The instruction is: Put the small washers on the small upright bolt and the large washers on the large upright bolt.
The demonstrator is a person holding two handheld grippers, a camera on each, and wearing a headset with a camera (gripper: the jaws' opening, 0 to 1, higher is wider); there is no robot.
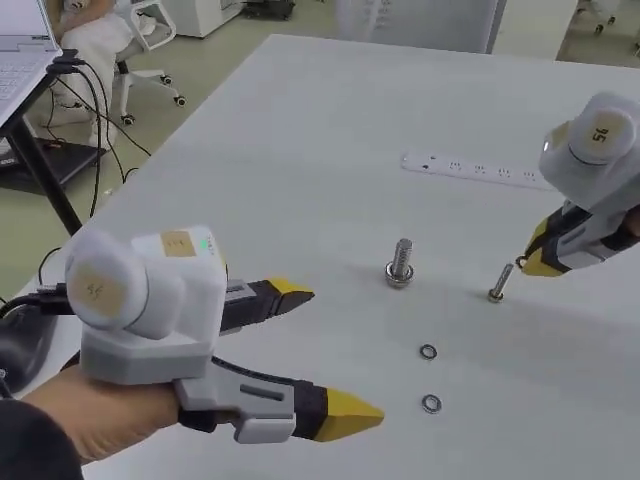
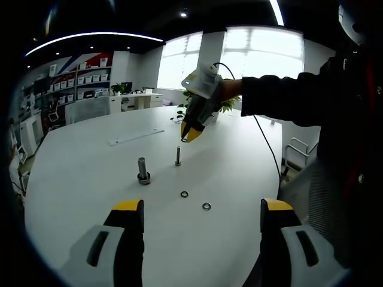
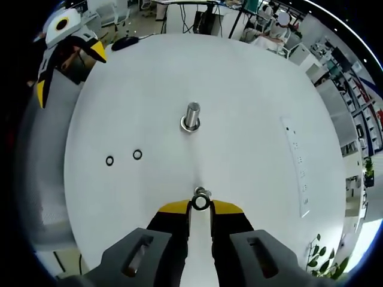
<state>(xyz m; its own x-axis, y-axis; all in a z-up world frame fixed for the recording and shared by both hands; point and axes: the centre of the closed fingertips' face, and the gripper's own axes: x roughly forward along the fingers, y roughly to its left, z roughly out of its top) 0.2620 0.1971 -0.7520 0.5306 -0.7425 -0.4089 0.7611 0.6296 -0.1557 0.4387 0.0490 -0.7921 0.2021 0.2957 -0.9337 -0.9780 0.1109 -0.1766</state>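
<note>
The large bolt (image 1: 400, 264) stands upright mid-table, and the small bolt (image 1: 498, 283) stands to its right. Two loose washers (image 1: 428, 351) (image 1: 431, 403) lie nearer me. My right gripper (image 1: 524, 263) hovers just right of the small bolt's top. In the right gripper view it (image 3: 200, 206) is shut on a washer (image 3: 200, 202), held right by the small bolt's tip (image 3: 201, 192). My left gripper (image 1: 325, 355) is open and holds nothing, low at the left, well short of the loose washers (image 2: 184, 194) (image 2: 206, 206).
A white power strip (image 1: 470, 170) lies flat beyond the bolts. The table edge runs along the left, with a chair, cables and a laptop desk (image 1: 25, 60) past it. Bare white tabletop (image 1: 300, 150) surrounds the bolts.
</note>
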